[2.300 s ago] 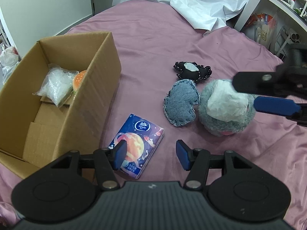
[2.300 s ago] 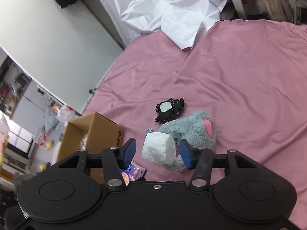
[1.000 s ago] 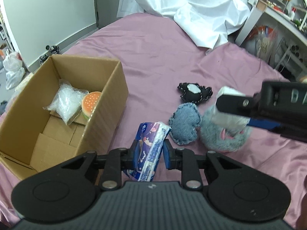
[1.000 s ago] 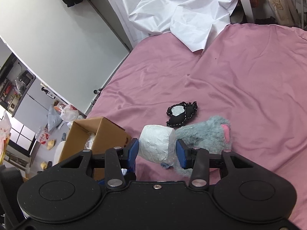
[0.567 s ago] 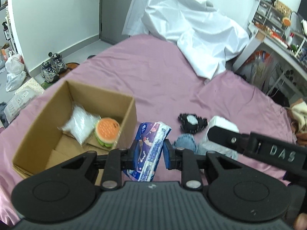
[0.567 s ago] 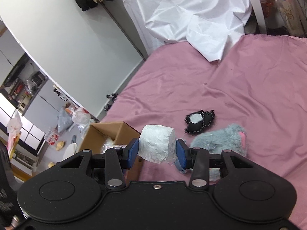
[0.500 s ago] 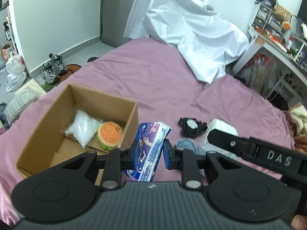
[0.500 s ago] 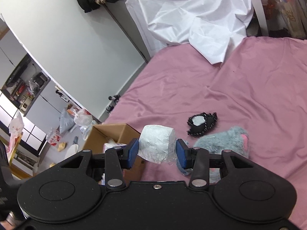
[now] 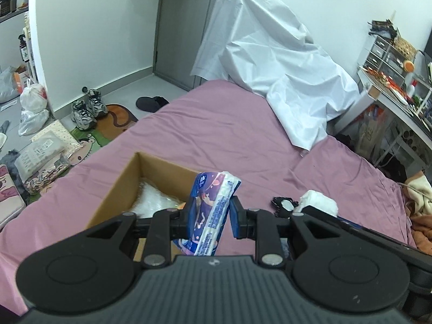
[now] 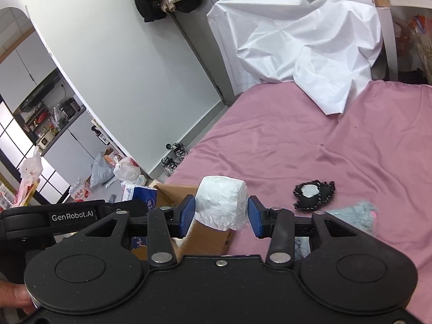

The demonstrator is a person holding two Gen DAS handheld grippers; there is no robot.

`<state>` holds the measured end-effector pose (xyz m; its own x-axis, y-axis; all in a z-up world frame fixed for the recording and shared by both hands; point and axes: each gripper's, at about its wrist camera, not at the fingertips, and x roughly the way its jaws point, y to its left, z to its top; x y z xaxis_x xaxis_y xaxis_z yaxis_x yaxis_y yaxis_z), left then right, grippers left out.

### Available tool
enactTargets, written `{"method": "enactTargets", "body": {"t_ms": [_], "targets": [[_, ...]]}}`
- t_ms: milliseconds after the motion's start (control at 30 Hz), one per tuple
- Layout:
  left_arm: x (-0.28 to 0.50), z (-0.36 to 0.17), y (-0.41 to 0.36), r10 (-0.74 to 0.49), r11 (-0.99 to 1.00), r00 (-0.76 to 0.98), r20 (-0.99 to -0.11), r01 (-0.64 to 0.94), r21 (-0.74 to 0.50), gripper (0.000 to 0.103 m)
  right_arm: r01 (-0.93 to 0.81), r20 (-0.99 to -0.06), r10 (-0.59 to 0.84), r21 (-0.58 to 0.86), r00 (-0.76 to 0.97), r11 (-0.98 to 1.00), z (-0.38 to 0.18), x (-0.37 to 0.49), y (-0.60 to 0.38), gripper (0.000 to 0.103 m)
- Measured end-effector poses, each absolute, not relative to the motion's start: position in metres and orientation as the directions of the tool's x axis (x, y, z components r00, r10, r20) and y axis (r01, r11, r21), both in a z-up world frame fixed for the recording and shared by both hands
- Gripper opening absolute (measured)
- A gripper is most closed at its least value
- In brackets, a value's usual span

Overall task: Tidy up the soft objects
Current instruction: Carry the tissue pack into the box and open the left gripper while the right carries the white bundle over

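Note:
My left gripper (image 9: 209, 220) is shut on a blue tissue pack (image 9: 212, 210) printed with planets, held upright above the near right corner of the open cardboard box (image 9: 118, 186). Inside the box lies a clear plastic bag (image 9: 154, 198). My right gripper (image 10: 220, 216) is shut on a white wrapped paper roll (image 10: 221, 205), raised over the bed beside the box (image 10: 208, 236). That roll (image 9: 318, 201) also shows at the right of the left wrist view. A black stitched soft piece (image 10: 313, 193) and a grey plush toy (image 10: 353, 216) lie on the pink sheet (image 10: 297, 145).
A white cover (image 9: 270, 81) is heaped at the head of the bed. Shoes (image 9: 86, 108), bags and packets litter the floor to the left. A cluttered desk (image 9: 399, 91) stands at the right. A thumb (image 10: 19, 299) shows at the lower left of the right wrist view.
Both grippers have risen from the bed with their loads; the left carried the tissue pack up and towards the box, and the right lifted the roll clear of the grey plush.

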<state>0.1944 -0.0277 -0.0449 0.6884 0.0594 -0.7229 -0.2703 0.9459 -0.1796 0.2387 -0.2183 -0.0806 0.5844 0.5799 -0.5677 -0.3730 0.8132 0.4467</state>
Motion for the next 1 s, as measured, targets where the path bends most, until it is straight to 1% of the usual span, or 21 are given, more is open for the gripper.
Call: {"method": "enactTargets", "body": {"t_ms": [300, 600, 1000], "targets": [[0.189, -0.046, 0.008, 0.066, 0.935, 0.688, -0.723, -0.295, -0.195, 0.024, -0.394, -0.549, 0.566, 0.408, 0.616, 0.824, -0.067, 0.234, -0.192, 0.042], [0.187, -0.06, 0.039, 0.066, 0.921, 0.675, -0.735, -0.325, -0.215, 0.025, -0.397, -0.555, 0.542, 0.369, 0.631, 0.84, -0.074, 0.23, -0.158, 0.042], [0.2, -0.094, 0.072, 0.069, 0.889, 0.624, -0.778, -0.392, -0.235, 0.025, -0.424, -0.614, 0.536, 0.335, 0.579, 0.842, -0.096, 0.233, -0.133, 0.042]]}}
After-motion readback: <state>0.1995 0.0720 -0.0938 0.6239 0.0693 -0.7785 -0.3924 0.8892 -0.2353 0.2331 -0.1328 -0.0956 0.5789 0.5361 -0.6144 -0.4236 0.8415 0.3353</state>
